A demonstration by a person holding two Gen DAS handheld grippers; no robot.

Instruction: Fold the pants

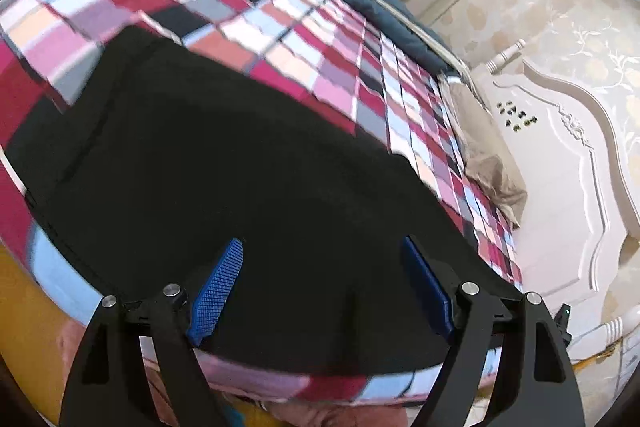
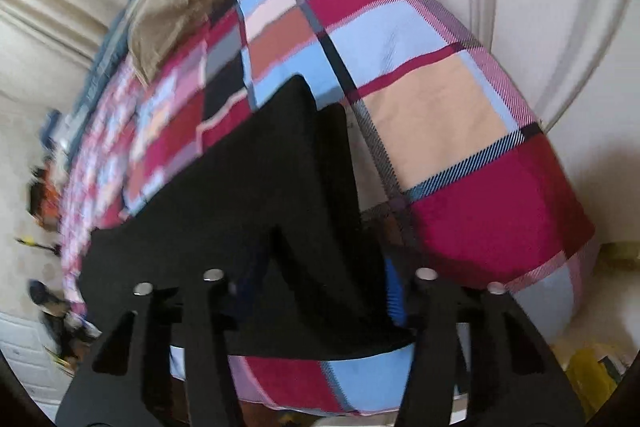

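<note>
Both tongs are held low over the black pants, which are spread on the checked bedspread. Left gripper is kept wide and empty — poised above the cloth. Right gripper is half-closed around a raised fold; a firm grip cannot be confirmed.

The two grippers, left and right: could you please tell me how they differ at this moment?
The left gripper stands wide open, both blue pads bare above the black pants; the right gripper stands narrower, with a raised fold of the pants between its fingers, which largely hides the pads. Whether it pinches is unclear. Both point down at the pants on the plaid bedspread.
</note>
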